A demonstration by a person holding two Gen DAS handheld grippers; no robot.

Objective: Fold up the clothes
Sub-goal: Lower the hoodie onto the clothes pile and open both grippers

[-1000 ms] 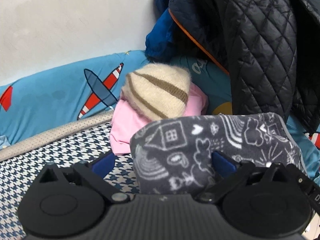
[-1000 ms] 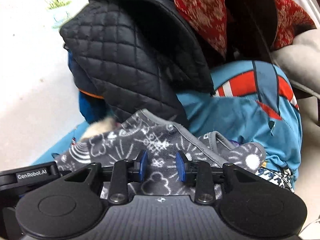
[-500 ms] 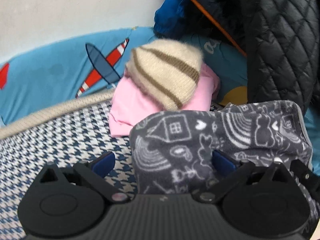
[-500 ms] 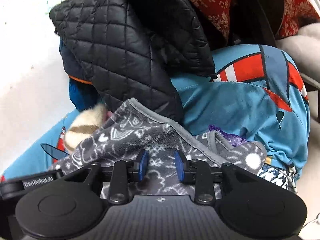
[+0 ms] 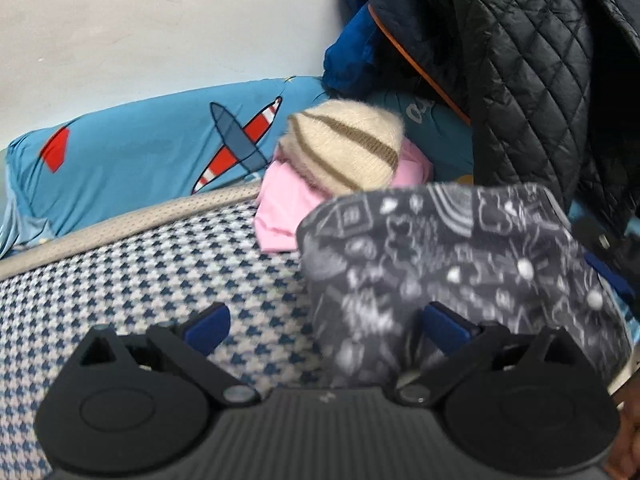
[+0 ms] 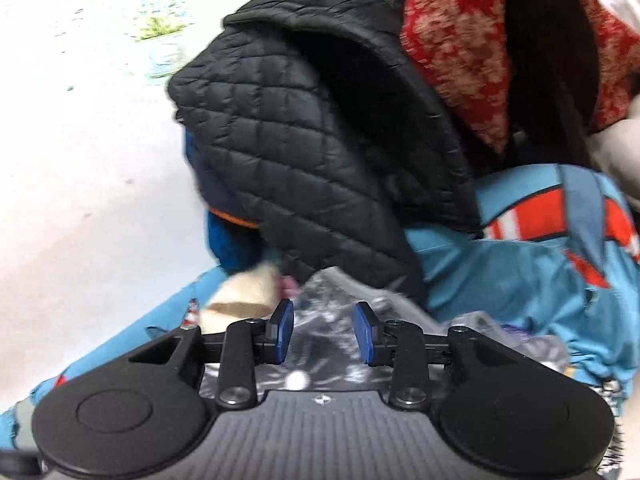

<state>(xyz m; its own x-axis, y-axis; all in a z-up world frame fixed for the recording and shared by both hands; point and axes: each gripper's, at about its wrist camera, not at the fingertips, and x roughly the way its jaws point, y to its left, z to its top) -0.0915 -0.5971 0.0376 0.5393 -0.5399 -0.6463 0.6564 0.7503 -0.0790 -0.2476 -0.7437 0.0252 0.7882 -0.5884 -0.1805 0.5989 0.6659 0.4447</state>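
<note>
Gripper views, left wrist first: my left gripper (image 5: 322,322) stands wide apart over the houndstooth bed cover (image 5: 132,276). One edge of the grey doodle-print fleece (image 5: 448,264) lies between the pads, but neither pad presses it. Since a second ago this view has slid sideways, so more bare houndstooth now shows at the left and the fleece sits further right, blurred. Behind it the folded pink garment (image 5: 288,208) carries the cream striped knit hat (image 5: 344,152), with the black quilted jacket (image 5: 532,80) hanging at the right and the aeroplane-print sheet (image 5: 140,152) along the wall.

Right wrist view: my right gripper (image 6: 323,330) has its pads partly apart with the same fleece (image 6: 320,356) bunched between and beneath them. Whether the pads actually pinch the cloth I cannot tell through the blur. The quilted jacket (image 6: 304,152) fills more of this frame than a second ago, with a red floral cloth (image 6: 472,40) above it.

My reading: the fleece is being carried toward the finished pile, its folds apparently done.
</note>
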